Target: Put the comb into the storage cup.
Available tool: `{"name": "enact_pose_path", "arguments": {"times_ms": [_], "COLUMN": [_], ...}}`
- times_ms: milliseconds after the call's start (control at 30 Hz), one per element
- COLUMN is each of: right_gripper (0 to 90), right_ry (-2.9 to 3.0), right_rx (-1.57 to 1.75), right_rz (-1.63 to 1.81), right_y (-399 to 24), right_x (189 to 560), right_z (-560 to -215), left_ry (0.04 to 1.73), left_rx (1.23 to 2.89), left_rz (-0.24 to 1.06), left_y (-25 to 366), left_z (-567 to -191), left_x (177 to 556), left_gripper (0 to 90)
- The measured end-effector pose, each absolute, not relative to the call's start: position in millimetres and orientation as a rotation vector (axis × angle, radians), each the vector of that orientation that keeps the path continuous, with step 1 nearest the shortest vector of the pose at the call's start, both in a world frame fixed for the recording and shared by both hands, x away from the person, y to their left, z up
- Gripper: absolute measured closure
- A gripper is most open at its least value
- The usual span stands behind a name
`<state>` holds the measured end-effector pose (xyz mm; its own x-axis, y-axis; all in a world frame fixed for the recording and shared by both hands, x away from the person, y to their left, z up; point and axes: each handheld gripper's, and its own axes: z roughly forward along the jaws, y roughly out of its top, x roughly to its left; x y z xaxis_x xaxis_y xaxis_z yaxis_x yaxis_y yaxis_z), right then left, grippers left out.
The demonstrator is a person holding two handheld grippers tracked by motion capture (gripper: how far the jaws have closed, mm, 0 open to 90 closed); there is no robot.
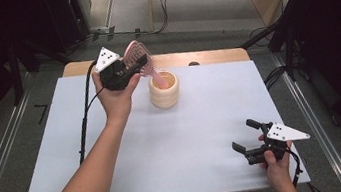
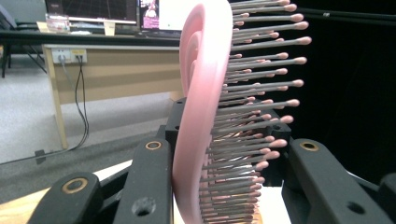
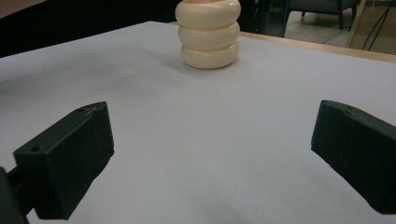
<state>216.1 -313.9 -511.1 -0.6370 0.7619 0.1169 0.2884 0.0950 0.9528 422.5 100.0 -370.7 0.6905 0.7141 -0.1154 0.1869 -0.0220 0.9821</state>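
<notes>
A pink hairbrush with grey, pink-tipped bristles is held by its head in my left gripper, which is shut on it. Its handle dips into the cream ribbed cup standing at the back middle of the white mat. In the left gripper view the hairbrush stands upright between the two black jaws, bristles facing right. My right gripper rests open near the mat's front right corner, nothing between its jaws. The right gripper view shows the cup far ahead.
The white mat covers a wooden table. Black cables trail from both grippers. Beyond the table lie floor, metal rails and cables. In the left gripper view a desk with monitors stands across the room.
</notes>
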Motion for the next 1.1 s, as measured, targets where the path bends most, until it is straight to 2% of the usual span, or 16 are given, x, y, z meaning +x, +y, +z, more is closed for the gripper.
{"name": "enact_pose_path", "arguments": {"times_ms": [1100], "right_gripper": [0.0], "right_ry": [1.964], "right_rx": [1.028], "right_rz": [1.567], "right_y": [-316], "right_x": [217], "right_z": [-511], "left_ry": [0.813], "left_rx": [1.657], "left_rz": [0.458], "left_y": [78], "left_z": [-411], "left_x": [431], "left_gripper": [64.5]}}
